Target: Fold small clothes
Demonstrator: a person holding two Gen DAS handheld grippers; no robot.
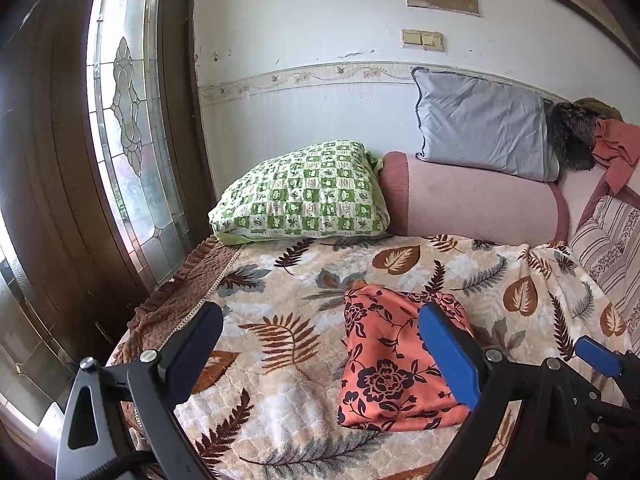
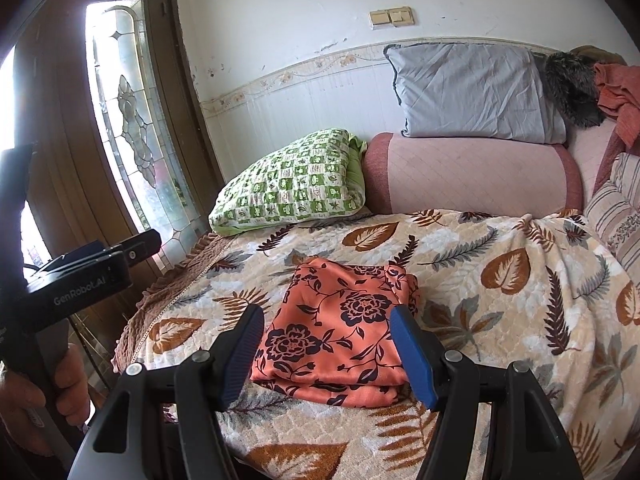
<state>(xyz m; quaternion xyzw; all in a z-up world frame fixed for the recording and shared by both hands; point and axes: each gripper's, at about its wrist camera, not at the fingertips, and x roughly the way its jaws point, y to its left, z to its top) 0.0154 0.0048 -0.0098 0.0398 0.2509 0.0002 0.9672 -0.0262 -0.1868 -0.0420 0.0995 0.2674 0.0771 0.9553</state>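
A small orange garment with dark flowers lies folded into a compact stack on the leaf-patterned blanket. It also shows in the right wrist view. My left gripper is open and empty, held above the blanket with the garment near its right finger. My right gripper is open and empty, its fingers either side of the garment's near edge, apparently above it. The right gripper's blue fingertip shows at the right of the left wrist view. The left gripper's body shows at the left of the right wrist view.
A green checked pillow and a pink bolster lie at the back of the bed, with a grey pillow on top. A dark furry item and orange cloth sit far right. A glass-panelled door stands at left.
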